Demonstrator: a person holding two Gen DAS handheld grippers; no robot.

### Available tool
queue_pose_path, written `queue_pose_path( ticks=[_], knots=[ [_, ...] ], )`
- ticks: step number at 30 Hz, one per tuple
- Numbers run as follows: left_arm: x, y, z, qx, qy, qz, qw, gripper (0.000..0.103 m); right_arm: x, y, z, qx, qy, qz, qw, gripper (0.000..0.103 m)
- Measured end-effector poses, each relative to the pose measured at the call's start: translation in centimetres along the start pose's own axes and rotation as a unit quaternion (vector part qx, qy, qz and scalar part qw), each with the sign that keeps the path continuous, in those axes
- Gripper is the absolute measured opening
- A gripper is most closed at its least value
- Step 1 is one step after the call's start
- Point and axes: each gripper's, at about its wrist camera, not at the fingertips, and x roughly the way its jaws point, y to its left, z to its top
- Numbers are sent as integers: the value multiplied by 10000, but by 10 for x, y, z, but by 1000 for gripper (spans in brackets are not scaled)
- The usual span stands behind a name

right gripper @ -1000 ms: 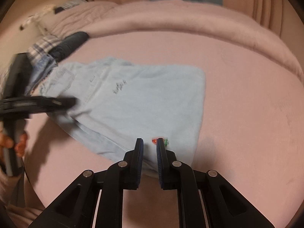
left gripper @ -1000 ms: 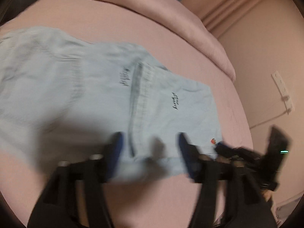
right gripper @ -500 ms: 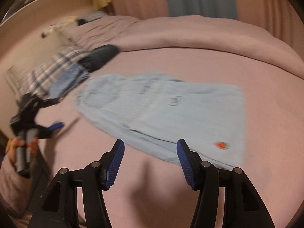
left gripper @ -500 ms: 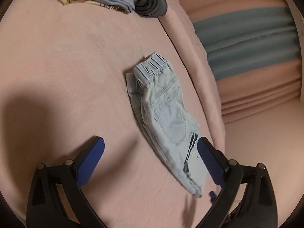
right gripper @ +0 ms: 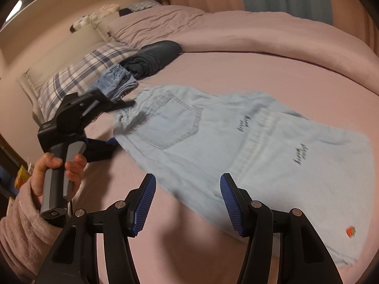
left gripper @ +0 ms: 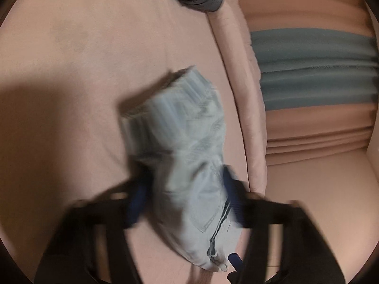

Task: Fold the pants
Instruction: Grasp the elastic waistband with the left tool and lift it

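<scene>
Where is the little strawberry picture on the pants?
In the right wrist view, the strawberry sits low on the right, near the pants' bottom corner, beside the right gripper.

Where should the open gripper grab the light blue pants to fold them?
Probably the leg-hem corner by the small red patch on the pants. The right gripper, open, could come in from the near edge, where the cloth lies flat on the bed.

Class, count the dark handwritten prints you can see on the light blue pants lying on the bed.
2. One print sits near the middle of the pants; the other print lies further right, past the seam. Folded layers may hide more.
</scene>
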Motion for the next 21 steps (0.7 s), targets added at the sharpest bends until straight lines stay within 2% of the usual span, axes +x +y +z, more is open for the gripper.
queue_pose_path(
  ticks=[2, 5, 7, 8, 12, 14, 15, 17, 19, 21],
  knots=[
    [0, 9, 0, -106, -21, -21, 9999, 24, 6, 7, 3, -198, 36, -29, 9998, 58],
    [-3, 7, -2, -68, -121, -48, 9999, 22, 15, 22, 8, -688, 92, -162, 9975, 58],
    [-6, 0, -3, 46, -180, 3, 9998, 21, 22, 31, 14, -880, 68, -152, 9960, 49],
    [-8, -3, -3, 102, -201, 14, 9997, 21, 26, 31, 18, -861, 97, -111, 9962, 41],
    [-17, -18, -9, 555, -312, 99, 9979, 18, 65, 24, 47, -494, 267, -191, 9982, 30],
    [-20, -25, -13, 796, -325, 93, 9963, 17, 101, 15, 51, -113, 813, -163, 9965, 29],
    [-22, -36, -16, 1035, -352, 158, 9939, 16, 117, 7, 48, 213, 967, -97, 9950, 29],
    [-22, -46, -22, 1441, -368, 138, 9888, 15, 116, 5, 50, 409, 840, -30, 9956, 29],
    [-22, -72, -33, 2008, -381, 192, 9787, 15, 110, -3, 50, 646, 781, 237, 9946, 29],
    [-23, -98, -47, 2539, -401, 201, 9662, 15, 100, -24, 43, 1153, 640, 812, 9879, 29]
  ],
)
